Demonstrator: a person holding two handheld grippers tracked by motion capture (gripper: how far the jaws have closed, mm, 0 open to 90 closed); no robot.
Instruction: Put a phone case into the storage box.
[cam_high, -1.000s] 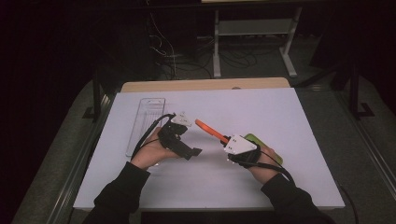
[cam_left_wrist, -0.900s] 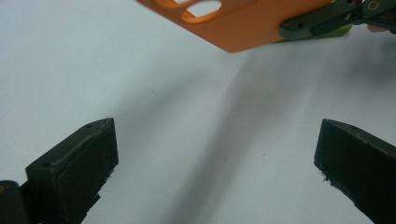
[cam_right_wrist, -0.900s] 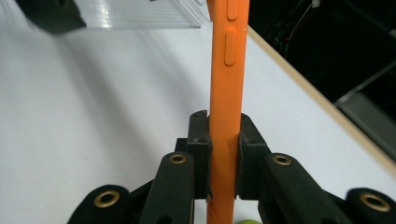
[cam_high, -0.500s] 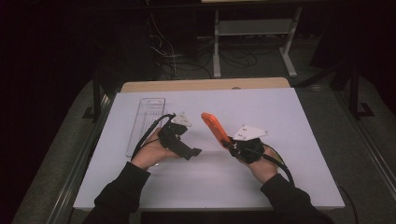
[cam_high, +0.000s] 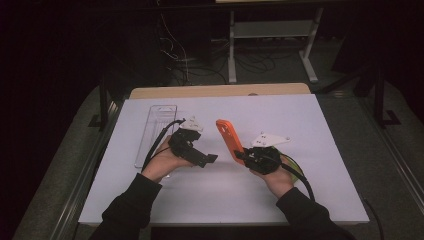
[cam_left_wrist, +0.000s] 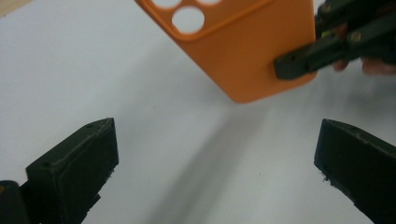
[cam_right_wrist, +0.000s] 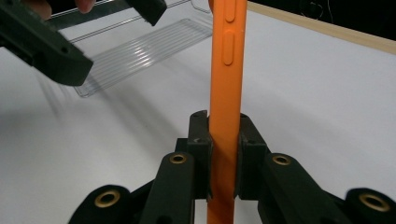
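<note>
1. We see the right gripper (cam_right_wrist: 224, 154) clenched on the orange case (cam_right_wrist: 227, 70), now raised on edge above the table (cam_high: 325, 125); before, it lay flatter.
2. The left gripper (cam_left_wrist: 210, 172) gapes, holding nothing, close to the case, unmoved.
3. No readable writing on the clear tray (cam_high: 155, 130).

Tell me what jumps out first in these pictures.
The bright orange phone case stands out, clamped at one end by the right hand-held gripper and lifted off the white table. The left hand-held gripper faces it with jaws wide open, and a clear plastic tray lies at the table's left.
</note>
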